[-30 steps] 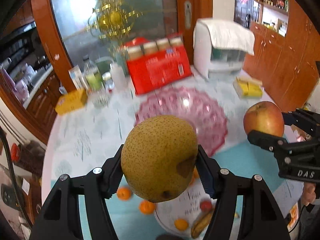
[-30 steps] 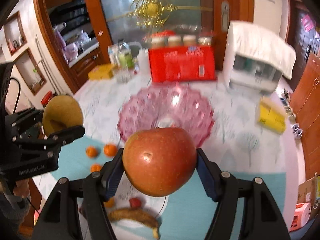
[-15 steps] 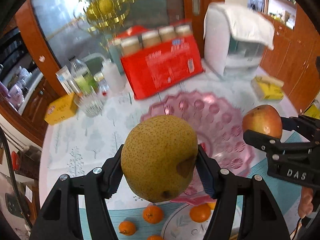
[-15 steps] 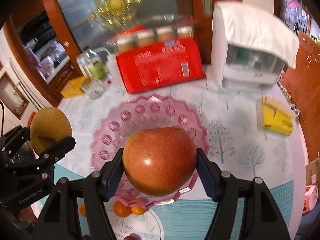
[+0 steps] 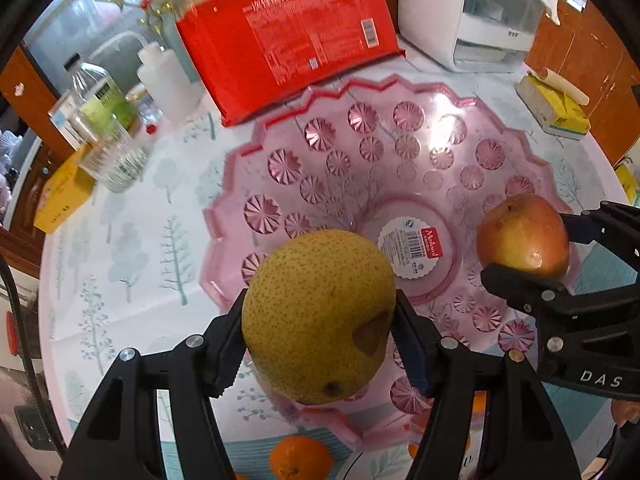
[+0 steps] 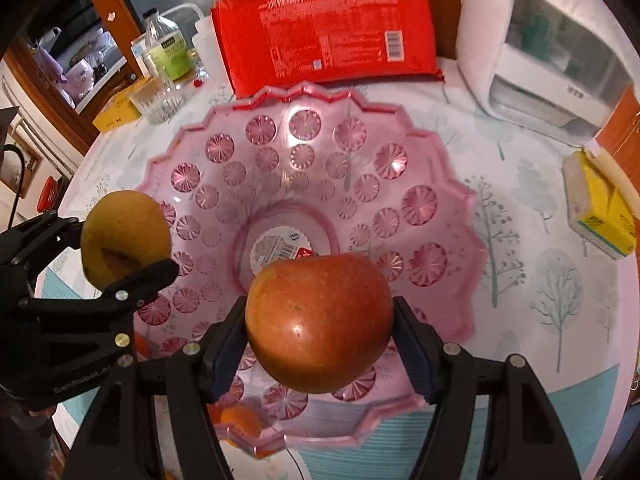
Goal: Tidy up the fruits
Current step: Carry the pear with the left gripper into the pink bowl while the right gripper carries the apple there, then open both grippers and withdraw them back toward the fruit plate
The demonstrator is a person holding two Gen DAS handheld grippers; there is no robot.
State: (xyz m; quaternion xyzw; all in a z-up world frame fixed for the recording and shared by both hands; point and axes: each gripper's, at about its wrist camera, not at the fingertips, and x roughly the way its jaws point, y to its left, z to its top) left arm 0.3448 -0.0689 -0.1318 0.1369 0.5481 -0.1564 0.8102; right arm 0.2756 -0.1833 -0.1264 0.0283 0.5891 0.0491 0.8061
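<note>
My left gripper point(image 5: 318, 332) is shut on a speckled yellow-brown pear point(image 5: 316, 312) and holds it over the near-left part of a pink cut-glass fruit bowl point(image 5: 400, 152). My right gripper point(image 6: 318, 332) is shut on a red apple point(image 6: 320, 320) over the bowl's near side point(image 6: 328, 152). The apple also shows at the right of the left wrist view point(image 5: 522, 236), the pear at the left of the right wrist view point(image 6: 124, 236). The bowl is bare, with a white label point(image 5: 414, 246) at its centre. Small oranges point(image 5: 298, 458) lie on the table just before the bowl.
Behind the bowl stand a red pack of paper cups point(image 5: 288, 36), a white appliance point(image 5: 468, 20), bottles point(image 5: 102, 100) and a glass point(image 6: 158, 100). Yellow boxes lie at the far left point(image 5: 60, 200) and right point(image 6: 600, 208). A white plate point(image 5: 380, 464) lies near the front edge.
Both grippers have moved forward and down with their fruit, from before the bowl to right over it. The bowl now fills both views; the plate with the banana has dropped out of sight.
</note>
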